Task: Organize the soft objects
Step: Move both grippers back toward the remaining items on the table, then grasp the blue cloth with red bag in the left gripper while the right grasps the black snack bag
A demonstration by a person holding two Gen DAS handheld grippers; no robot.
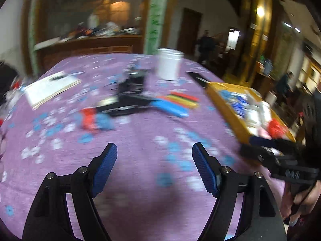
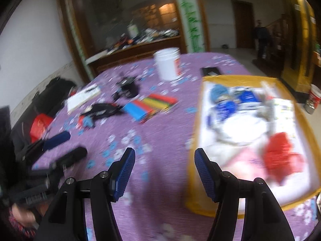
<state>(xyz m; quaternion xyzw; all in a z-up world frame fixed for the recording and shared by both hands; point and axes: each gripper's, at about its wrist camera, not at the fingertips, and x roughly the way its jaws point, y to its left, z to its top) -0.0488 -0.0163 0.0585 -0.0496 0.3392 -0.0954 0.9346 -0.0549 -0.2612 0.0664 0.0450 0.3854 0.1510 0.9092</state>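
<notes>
A table [image 2: 160, 144] under a purple cloth with blue and white flowers fills the middle of both views, in a dim room with a wooden cabinet [image 2: 128, 30] at upper centre, a green-painted pillar [image 2: 190, 20] beside it and a dark door [image 2: 243, 24] at upper right; everything is motion-blurred. One yellow-rimmed tray [image 2: 195, 160] sits at the right of the right wrist view, heaped with soft things: one red piece [image 2: 280, 152] at lower right, pink and white cloth [image 2: 238, 132] in the middle, blue items [image 2: 224, 102] toward the far end; their exact count is lost in the blur. On the cloth lie one white bucket [image 2: 167, 64] at upper centre, one stack of coloured sheets [image 2: 152, 105] in the centre, one white pad [image 2: 83, 98] at left, and one small red-and-blue bundle [image 2: 86, 120] touching a black strap. The right tongs [image 2: 164, 170] at lower centre are spread wide and grip nothing, the right finger over the tray's near rim, whether touching I cannot tell. The left tongs [image 1: 154, 168], low in the left wrist view, are likewise parted wide, bare, above the cloth; they show again at lower left of the right view [image 2: 66, 148].
</notes>
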